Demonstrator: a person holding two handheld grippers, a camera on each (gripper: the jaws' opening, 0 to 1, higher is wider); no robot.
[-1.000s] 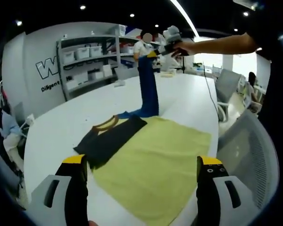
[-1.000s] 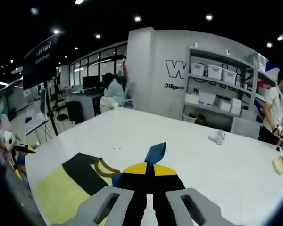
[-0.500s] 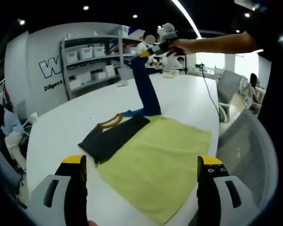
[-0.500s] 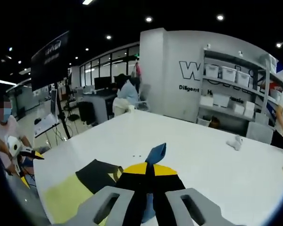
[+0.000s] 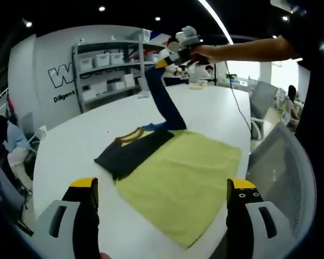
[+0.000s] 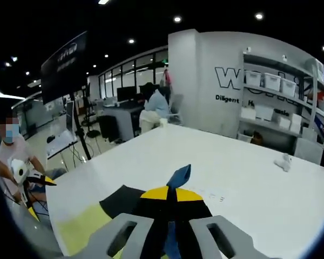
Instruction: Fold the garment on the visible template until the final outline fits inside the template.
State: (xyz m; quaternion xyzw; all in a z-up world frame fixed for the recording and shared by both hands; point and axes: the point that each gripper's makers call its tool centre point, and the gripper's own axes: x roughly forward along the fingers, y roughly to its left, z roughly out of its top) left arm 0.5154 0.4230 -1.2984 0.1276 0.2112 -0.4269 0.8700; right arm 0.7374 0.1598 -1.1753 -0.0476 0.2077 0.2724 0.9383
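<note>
Your right gripper (image 5: pixel 163 62) is clamped on the garment's (image 5: pixel 135 152) blue sleeve (image 5: pixel 163 100), lifted high over the desk's (image 5: pixel 86 135) far side; your left gripper (image 5: pixel 161 189) hangs released near the template (image 5: pixel 183 183).

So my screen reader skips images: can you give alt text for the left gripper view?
The right gripper lifts a blue sleeve high off a dark garment lying on a yellow template on a white table. The left gripper, open, hangs in front.
</note>
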